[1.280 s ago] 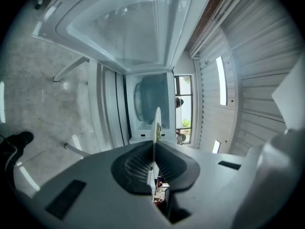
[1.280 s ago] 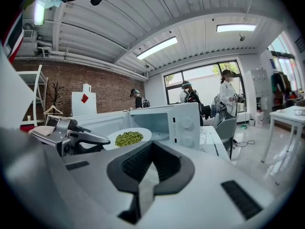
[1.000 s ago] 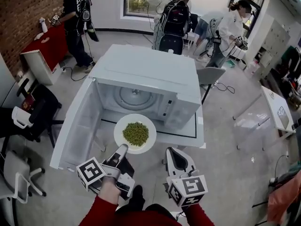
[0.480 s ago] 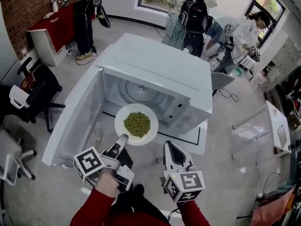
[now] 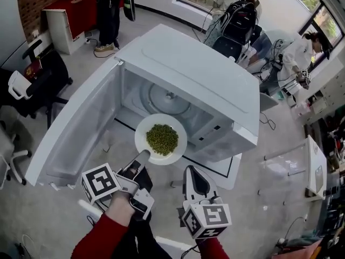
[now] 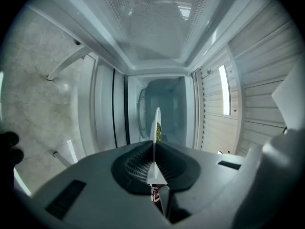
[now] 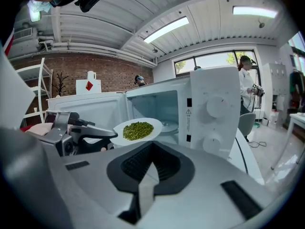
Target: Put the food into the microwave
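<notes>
Two hand-held grippers reach toward a white microwave (image 5: 199,80) that stands with its door (image 5: 75,128) swung wide open, out at 9 o'clock from the cavity. The left gripper (image 5: 141,158) is clenched on the near rim of a white plate (image 5: 143,135), gripping it at the plate's 7 o'clock. In the left gripper view the plate shows edge-on as a thin white line running straight out from the pinched jaws. A low heap of green peas (image 5: 162,139) lies in the middle of the plate. The plate hangs in the air at the mouth of the cavity. The glass turntable (image 5: 168,99) lies beyond it at 12 o'clock, bare, so the food is not yet inside.

The right gripper (image 5: 189,171) sits at the plate's 5 o'clock, apart from it. Its jaws are closed together with nothing between them. The control panel (image 7: 214,113) with two knobs stands at 3 o'clock of the opening. Several people (image 5: 237,9) work in the background.

The main risk looks like the single pinch on one rim. The plate's weight hangs beyond the jaws, so it could sag or slip and spill the peas. The far rim could also catch the cavity's lower lip or the panel side if carried in low or off-line.
</notes>
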Motion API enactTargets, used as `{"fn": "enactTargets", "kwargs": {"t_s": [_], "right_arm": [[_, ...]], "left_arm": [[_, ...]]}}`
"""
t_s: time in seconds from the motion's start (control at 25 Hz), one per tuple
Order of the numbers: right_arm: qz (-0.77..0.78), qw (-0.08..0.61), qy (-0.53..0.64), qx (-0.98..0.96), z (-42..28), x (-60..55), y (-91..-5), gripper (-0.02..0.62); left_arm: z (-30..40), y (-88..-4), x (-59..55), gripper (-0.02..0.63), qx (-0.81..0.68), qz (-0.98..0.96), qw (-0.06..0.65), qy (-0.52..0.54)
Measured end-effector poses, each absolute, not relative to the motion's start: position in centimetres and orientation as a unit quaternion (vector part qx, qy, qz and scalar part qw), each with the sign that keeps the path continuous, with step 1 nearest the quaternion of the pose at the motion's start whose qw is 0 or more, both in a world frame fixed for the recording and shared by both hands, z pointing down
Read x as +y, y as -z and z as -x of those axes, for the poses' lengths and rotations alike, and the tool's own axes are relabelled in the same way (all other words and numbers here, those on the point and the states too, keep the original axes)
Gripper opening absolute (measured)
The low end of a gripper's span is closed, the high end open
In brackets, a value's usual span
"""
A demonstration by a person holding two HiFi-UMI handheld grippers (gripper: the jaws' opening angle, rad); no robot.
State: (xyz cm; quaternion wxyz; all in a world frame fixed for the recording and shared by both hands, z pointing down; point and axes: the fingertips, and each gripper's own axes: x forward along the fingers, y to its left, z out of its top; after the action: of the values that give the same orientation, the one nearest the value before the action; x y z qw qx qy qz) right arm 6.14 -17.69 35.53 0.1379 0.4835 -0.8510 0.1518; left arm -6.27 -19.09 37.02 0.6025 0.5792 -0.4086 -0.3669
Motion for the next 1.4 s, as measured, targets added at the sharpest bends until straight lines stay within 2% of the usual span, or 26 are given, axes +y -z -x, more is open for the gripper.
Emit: {"fn": "enactTargets", "kwargs": {"t_s": [0.76, 1.4], "right_arm": [[-0.462, 0.156, -0.134, -0.863, -5.5, -19.0, -40.1, 0.014], [-0.461, 0.155, -0.144, -0.861, -2.7, -23.8, -40.4, 0.014]], "left_arm": [[6.5, -39.7, -20.9, 0.021, -0.408, -0.582, 0.585, 0.391], [7.9, -39.0, -29.9, 0.021, -0.437, -0.594, 0.569, 0.364]]}}
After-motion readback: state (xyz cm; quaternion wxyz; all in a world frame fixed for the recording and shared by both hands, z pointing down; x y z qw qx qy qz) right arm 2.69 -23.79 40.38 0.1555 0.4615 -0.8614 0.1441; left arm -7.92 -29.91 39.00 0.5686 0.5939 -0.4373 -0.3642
